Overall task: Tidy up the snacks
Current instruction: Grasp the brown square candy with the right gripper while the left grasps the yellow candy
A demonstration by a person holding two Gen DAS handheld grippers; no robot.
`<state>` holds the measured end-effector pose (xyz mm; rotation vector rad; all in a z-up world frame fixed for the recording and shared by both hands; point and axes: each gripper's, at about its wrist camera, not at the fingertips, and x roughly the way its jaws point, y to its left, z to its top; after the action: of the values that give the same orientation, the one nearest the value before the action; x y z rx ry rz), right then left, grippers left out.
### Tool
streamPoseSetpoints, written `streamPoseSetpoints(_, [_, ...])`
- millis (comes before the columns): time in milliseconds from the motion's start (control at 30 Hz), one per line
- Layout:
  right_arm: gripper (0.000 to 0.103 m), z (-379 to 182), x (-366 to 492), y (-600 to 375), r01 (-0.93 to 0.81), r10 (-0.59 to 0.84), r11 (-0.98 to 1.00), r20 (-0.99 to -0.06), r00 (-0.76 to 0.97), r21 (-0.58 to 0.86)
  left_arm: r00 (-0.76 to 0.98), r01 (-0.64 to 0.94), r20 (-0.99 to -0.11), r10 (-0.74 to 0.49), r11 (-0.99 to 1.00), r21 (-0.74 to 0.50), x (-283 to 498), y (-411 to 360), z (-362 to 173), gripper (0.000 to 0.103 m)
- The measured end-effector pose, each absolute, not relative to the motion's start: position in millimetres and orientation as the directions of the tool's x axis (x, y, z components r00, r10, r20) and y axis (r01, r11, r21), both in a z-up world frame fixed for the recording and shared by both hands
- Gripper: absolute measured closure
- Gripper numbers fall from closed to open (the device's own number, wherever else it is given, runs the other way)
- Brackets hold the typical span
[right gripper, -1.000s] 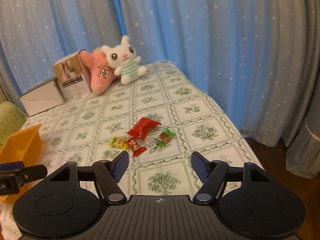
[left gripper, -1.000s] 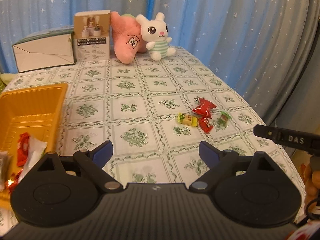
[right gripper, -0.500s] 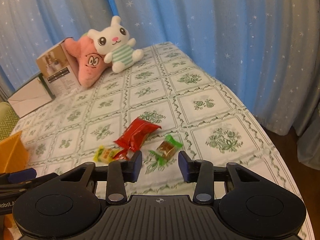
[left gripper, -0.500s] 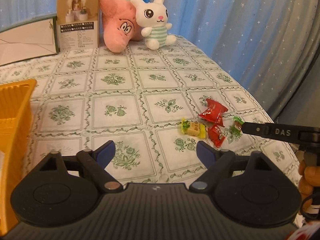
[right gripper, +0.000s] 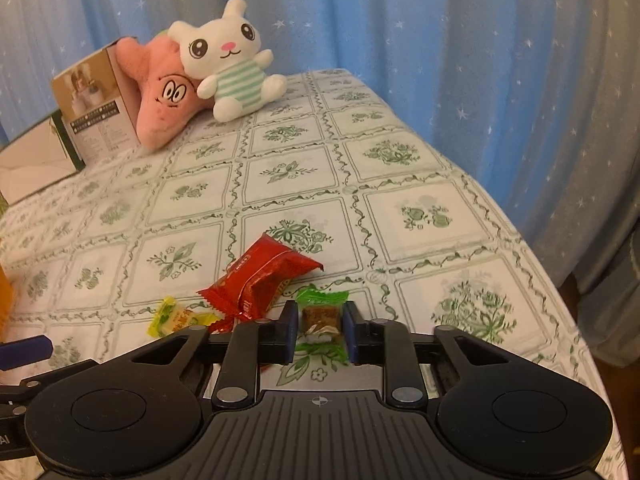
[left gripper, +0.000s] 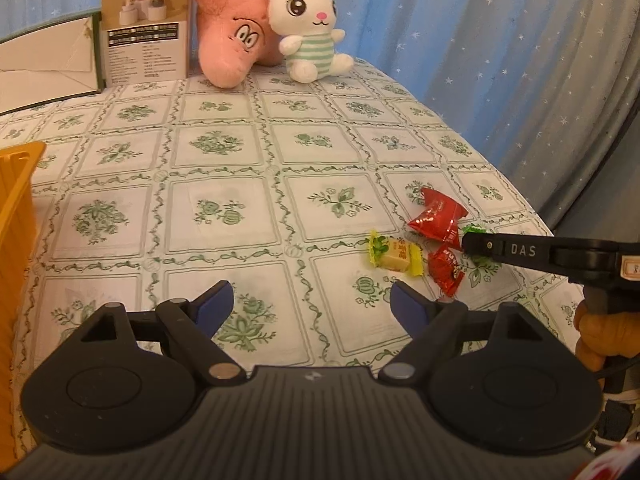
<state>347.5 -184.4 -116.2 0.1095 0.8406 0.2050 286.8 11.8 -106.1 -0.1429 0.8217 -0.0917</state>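
Observation:
Several wrapped snacks lie on the tablecloth. A green-wrapped brown candy (right gripper: 321, 315) sits between the fingers of my right gripper (right gripper: 320, 326), whose jaws are closed onto its sides. A large red packet (right gripper: 262, 280) (left gripper: 438, 214), a small red candy (left gripper: 445, 270) and a yellow candy (right gripper: 176, 317) (left gripper: 394, 254) lie just left of it. My left gripper (left gripper: 310, 306) is open and empty, above the cloth left of the snacks. The right gripper (left gripper: 476, 242) shows in the left wrist view as a black arm over the green candy.
An orange tray's rim (left gripper: 16, 196) is at the left edge. A pink plush (left gripper: 232, 44), a white bunny plush (left gripper: 312, 36), a product box (left gripper: 144, 24) and a white box (left gripper: 44, 64) stand at the table's back. Blue curtains hang behind; the table's right edge (right gripper: 540, 264) is close.
Both grippers moved forward toward the snacks. My right gripper narrowed from wide open and closed on the green-wrapped candy. The orange tray slid mostly out of the left view.

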Motion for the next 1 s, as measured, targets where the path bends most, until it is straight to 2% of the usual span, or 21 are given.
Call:
streamPoseSetpoints(100, [0.082,-115,346,-189,-0.13,0.24,0.97,-0.733,0.637,0.205,0.681,0.057,-0.715,-0.156,0.985,-0.16,290,5,-108,0.02])
streamPoseSetpoints(367, [0.082,-99,331,-207,-0.084,0.257,0.959,-0.712,0.653,0.269,0.685,0.122,-0.699,-0.206,0.978,-0.169,310,-15,-116,0.031])
streamPoseSetpoints(667, [0.082,-103,332,-217,-0.052,0.287,0.942,-0.716,0.636,0.331,0.699,0.241,-0.675,-0.235,0.967,-0.087,324,-44,-126,0.045])
streamPoseSetpoints(733, [0.082,-103,332,-217,-0.051,0.287,0.941,-0.715,0.638,0.333,0.7,0.258,-0.675,-0.231,0.964,-0.062,326,-49,-128,0.055])
streamPoseSetpoints(833, [0.082,-102,332,-217,-0.049,0.292,0.939,-0.713,0.638,0.341,0.713,0.258,-0.67,-0.206,0.966,-0.022,327,-53,-131,0.063])
streamPoseSetpoints(967, [0.082,-102,332,-217,-0.052,0.296,0.937,-0.708,0.641,0.344,0.718,0.265,-0.664,-0.208,0.964,-0.016,322,-52,-131,0.068])
streamPoseSetpoints(1000, [0.082,-101,332,-216,-0.052,0.296,0.937,-0.708,0.641,0.345,0.718,0.271,-0.663,-0.212,0.963,-0.014,320,-52,-131,0.074])
